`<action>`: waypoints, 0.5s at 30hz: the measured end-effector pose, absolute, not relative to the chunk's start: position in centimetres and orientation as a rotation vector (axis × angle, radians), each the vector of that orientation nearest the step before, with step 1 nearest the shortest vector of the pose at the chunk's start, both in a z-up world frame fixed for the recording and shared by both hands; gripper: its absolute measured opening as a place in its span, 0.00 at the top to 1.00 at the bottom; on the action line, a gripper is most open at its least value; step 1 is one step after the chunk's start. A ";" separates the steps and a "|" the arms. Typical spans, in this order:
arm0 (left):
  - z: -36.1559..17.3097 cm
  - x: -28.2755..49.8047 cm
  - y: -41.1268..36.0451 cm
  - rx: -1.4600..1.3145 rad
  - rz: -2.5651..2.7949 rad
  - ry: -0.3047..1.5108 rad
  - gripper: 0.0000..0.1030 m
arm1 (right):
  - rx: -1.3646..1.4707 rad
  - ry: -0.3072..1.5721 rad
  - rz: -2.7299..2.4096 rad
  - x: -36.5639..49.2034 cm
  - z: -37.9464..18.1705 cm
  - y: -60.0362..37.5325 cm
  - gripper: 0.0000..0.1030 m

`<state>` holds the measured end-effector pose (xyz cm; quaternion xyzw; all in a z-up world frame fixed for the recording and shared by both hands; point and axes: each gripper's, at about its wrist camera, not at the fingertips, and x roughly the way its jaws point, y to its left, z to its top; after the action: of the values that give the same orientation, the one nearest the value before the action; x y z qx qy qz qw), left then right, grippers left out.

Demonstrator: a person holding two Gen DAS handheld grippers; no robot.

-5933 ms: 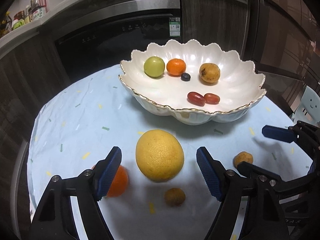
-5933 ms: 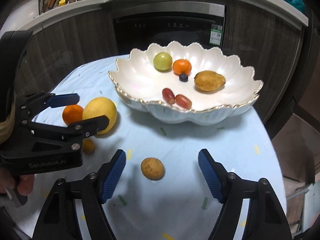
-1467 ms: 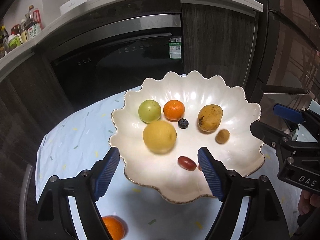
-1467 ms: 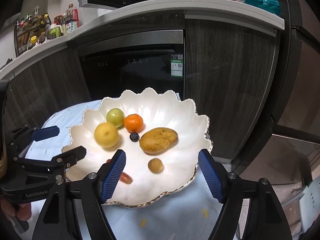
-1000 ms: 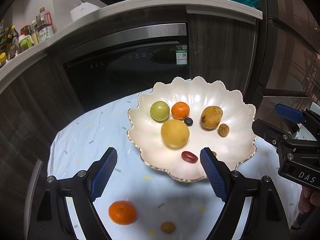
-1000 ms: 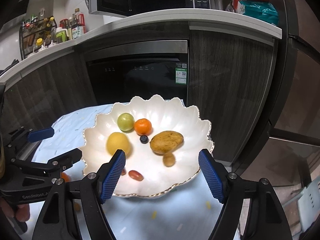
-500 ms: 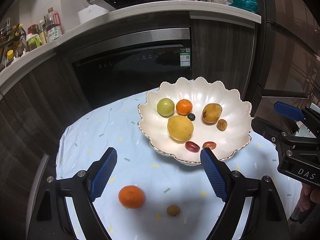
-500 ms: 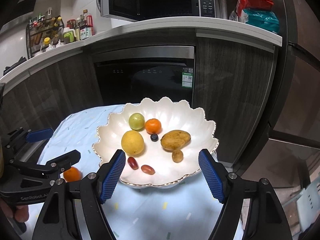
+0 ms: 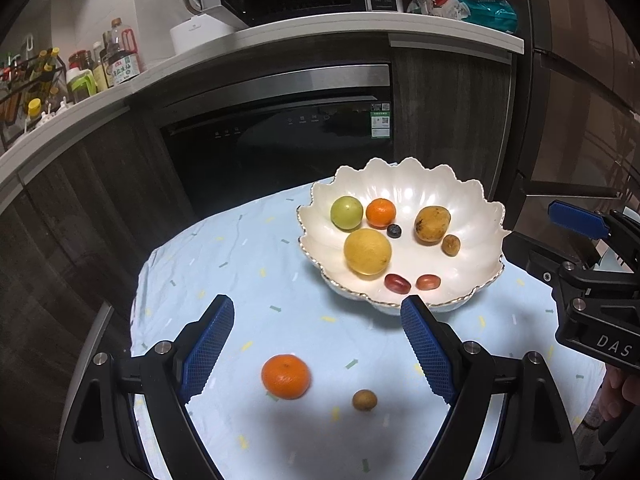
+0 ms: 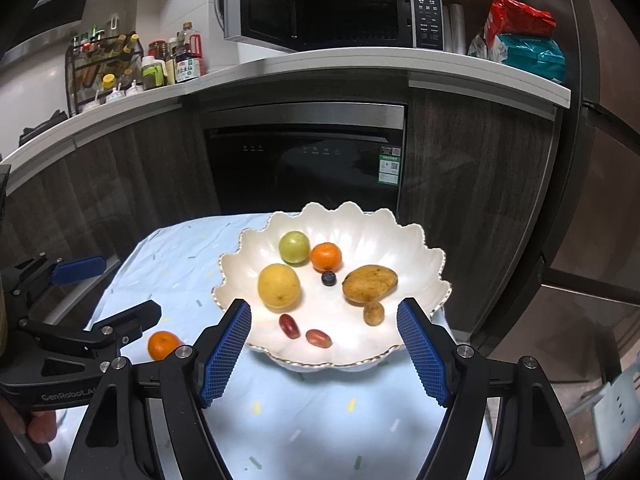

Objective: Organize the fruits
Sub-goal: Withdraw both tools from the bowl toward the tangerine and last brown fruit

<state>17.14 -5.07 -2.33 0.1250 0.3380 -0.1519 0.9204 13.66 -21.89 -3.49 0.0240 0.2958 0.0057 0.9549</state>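
two fruits moved into the bowl

the big yellow fruit (image 9: 367, 251) and a small brown one (image 9: 451, 245) left the tabletop (image 9: 248, 264) for the bowl (image 9: 476, 280); both tongs, left (image 9: 316, 350) and right (image 10: 323, 350), pulled back, empty.

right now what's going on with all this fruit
A person is sorting fruit into a white scalloped bowl with a handheld gripper in each hand. The left gripper and right gripper both have open, empty jaws and hover short of the bowl. Inside it sit a yellow citrus, a green fruit, a mandarin, a blueberry, a mango and smaller pieces. An orange mandarin and a small brown fruit are left on the tablecloth.
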 end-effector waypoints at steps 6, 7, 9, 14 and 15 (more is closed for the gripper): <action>-2.6 16.3 -4.1 0.273 -0.308 0.688 0.17 | 0.033 0.610 0.036 13.2 -3.9 -20.6 0.26; -2.7 16.1 -3.9 0.276 -0.309 0.688 0.17 | 0.029 0.610 0.041 13.1 -4.1 -20.3 0.26; -2.9 15.9 -3.6 0.286 -0.309 0.687 0.17 | 0.022 0.615 0.052 13.0 -4.3 -19.8 0.26; -3.6 15.5 -2.5 0.295 -0.309 0.693 0.17 | 0.001 0.632 0.076 12.9 -5.1 -18.4 0.26; -3.8 15.5 -2.3 0.296 -0.310 0.695 0.17 | -0.003 0.634 0.080 12.9 -5.2 -18.2 0.26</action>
<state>15.47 -2.30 -3.79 0.1440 0.3381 -0.1508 0.9177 12.92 -18.17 -5.25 -0.0013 0.3115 0.0394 0.9494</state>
